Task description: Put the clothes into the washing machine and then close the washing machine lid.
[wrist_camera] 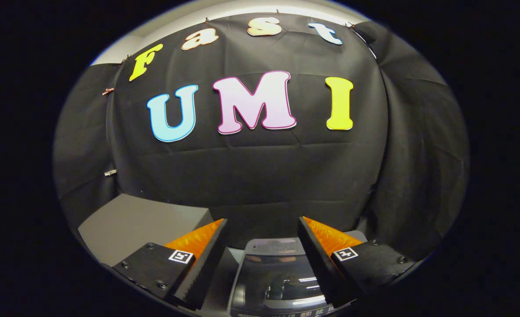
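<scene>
washing machine lid (pixel 282 281): showing as dark, glossy and see-through, carrying pale streaks of reflected light
lid's far edge (pixel 274 245): appearing light grey, with a faint warm tint reflected in it
washing machine body (pixel 218 281): showing grey beside the lid
box (pixel 141 226): sitting plain matte grey, with no pattern
booth wall (pixel 260 176): hanging as black cloth, creased and unpatterned
strip above the cloth (pixel 242 9): showing pale grey-white
gripper (pixel 262 224): its fingers standing apart over the lid, each mount carrying a small square tag (pixel 181 256) in white with a black blocky pattern
mount plates (pixel 148 266): looking black with dark screw heads
</scene>
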